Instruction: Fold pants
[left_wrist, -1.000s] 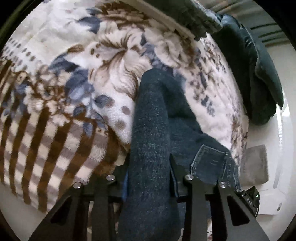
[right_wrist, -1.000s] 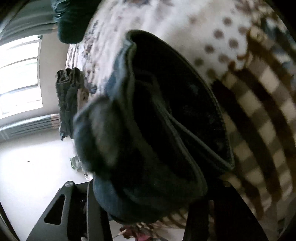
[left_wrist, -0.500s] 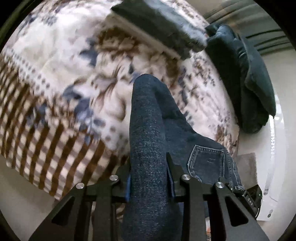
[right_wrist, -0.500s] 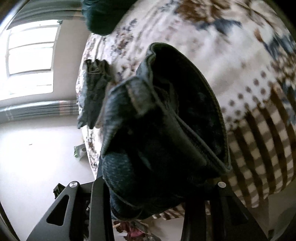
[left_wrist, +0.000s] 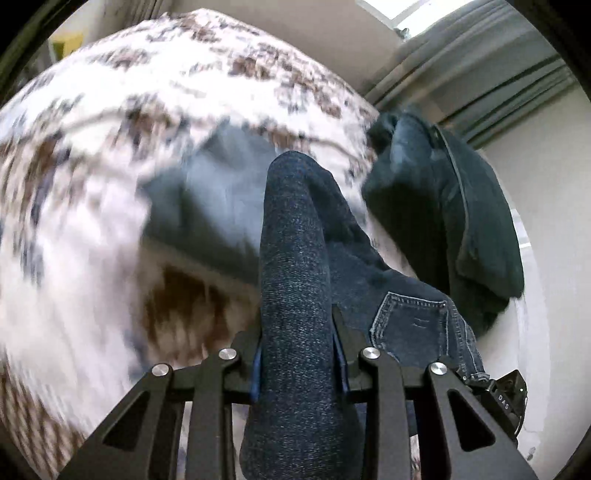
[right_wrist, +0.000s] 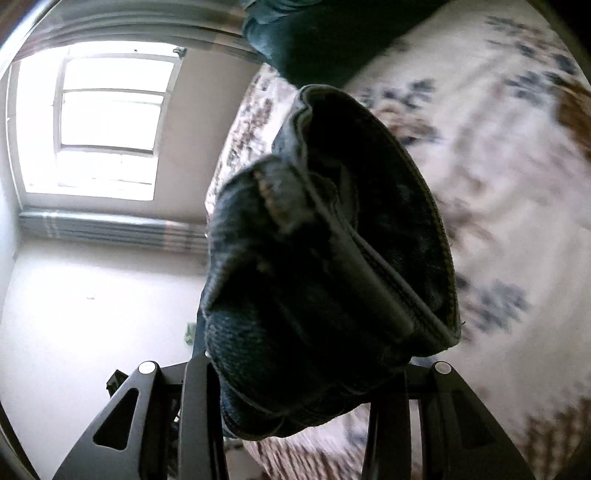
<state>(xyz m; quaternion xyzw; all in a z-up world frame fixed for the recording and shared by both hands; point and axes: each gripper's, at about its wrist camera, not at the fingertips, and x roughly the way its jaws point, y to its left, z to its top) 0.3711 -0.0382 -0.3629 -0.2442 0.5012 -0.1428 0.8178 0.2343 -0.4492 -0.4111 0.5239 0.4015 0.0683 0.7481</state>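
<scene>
The dark blue jeans (left_wrist: 295, 280) are lifted above the floral bed blanket (left_wrist: 110, 155). My left gripper (left_wrist: 297, 354) is shut on a thick fold of the jeans, with a back pocket (left_wrist: 410, 325) hanging to its right. My right gripper (right_wrist: 291, 373) is shut on a bunched end of the same jeans (right_wrist: 325, 258), which fills the middle of the right wrist view and hides the fingertips. The blanket (right_wrist: 498, 184) lies behind and to the right.
A folded grey-blue garment (left_wrist: 207, 206) lies on the blanket ahead of my left gripper. A pile of dark garments (left_wrist: 454, 218) sits at the bed's right edge; it also shows in the right wrist view (right_wrist: 325, 40). A bright window (right_wrist: 107, 122) and floor lie left.
Both grippers have swung forward across the bed with the jeans. The folded grey garment and dark pile now appear nearer the left gripper; the window has come further into the right view.
</scene>
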